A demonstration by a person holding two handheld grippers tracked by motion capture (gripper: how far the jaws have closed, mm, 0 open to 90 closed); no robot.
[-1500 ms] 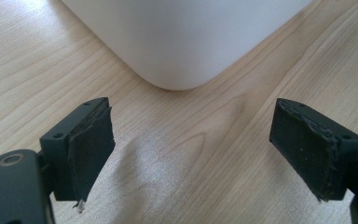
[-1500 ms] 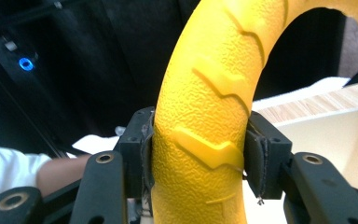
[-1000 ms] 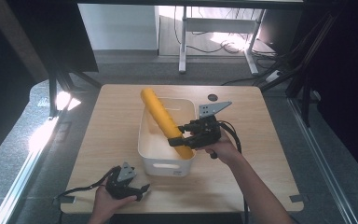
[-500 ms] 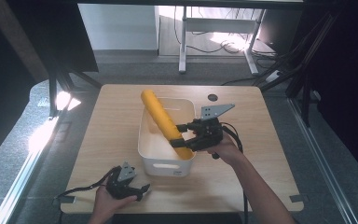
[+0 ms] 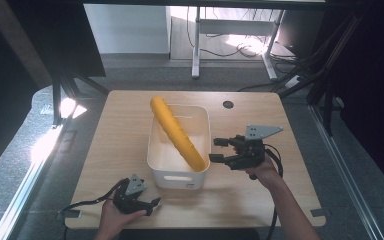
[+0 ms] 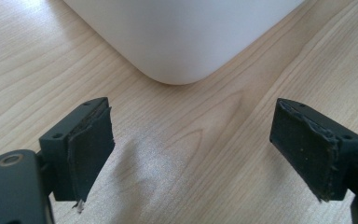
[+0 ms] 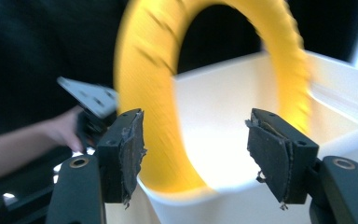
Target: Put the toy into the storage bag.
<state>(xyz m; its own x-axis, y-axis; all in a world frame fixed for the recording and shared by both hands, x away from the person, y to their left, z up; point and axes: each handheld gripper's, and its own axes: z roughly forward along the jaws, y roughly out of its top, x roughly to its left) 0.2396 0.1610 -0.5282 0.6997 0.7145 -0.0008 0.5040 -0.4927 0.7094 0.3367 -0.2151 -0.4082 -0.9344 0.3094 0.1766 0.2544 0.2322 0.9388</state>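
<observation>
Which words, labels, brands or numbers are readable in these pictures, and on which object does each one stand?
None: no readable text in any view.
White bin: plain walls, no label.
Yellow tube: dark marks along it, seen in the right gripper view, too blurred to read.
Left gripper and right gripper: no brand or number on the black jaws.
Grey plate: small holes, no writing.
Table: bare wood grain.

This looks like a lab or test room in an office building. A small wooden table (image 5: 260,200) with rounded corners stands alone on grey carpet (image 5: 355,165). Beyond its far edge, desk legs (image 5: 196,45) rise among loose cables (image 5: 230,50), and dark screens (image 5: 15,60) flank both sides.
</observation>
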